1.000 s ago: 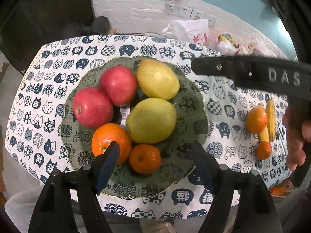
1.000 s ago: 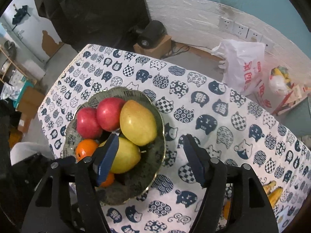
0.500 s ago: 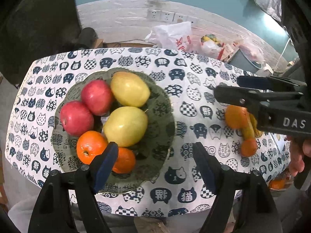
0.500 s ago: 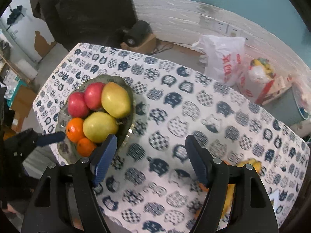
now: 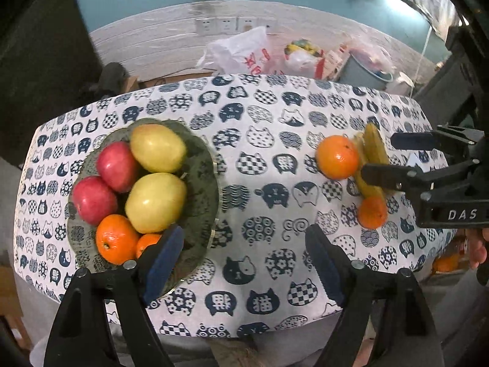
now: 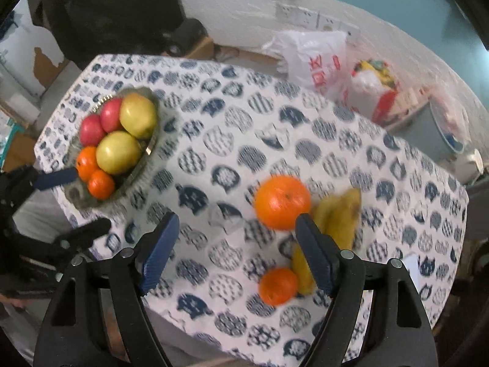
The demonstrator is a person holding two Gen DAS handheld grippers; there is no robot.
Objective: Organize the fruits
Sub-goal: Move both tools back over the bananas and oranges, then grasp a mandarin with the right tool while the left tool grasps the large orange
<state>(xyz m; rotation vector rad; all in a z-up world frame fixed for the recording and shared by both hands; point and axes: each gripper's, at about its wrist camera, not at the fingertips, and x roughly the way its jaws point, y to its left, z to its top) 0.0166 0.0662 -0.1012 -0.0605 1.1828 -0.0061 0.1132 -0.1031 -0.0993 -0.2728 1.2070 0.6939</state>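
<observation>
A green patterned plate [image 5: 211,183] at the table's left holds two red apples [image 5: 117,165], two yellow pears [image 5: 156,203] and two oranges [image 5: 116,238]. To the right a big orange [image 5: 336,157], bananas [image 5: 374,150] and a small orange [image 5: 372,212] lie loose on the cat-print cloth. My left gripper [image 5: 244,234] hangs over bare cloth just right of the plate, its jaws opening and empty. My right gripper [image 6: 237,218] hovers above the cloth left of the big orange [image 6: 281,202] and bananas [image 6: 339,214], jaws opening with nothing between them; the small orange [image 6: 277,286] lies below its right finger.
Plastic bags [image 5: 244,52] and a grey bucket [image 5: 363,76] sit on the floor behind the table, under wall sockets. The cloth's front edge runs just below both grippers. A hand [image 5: 476,244] holds the right gripper at the picture's edge.
Both grippers have moved right, away from above the plate. The right one now hangs by the loose oranges and bananas. Both pairs of jaws have widened.
</observation>
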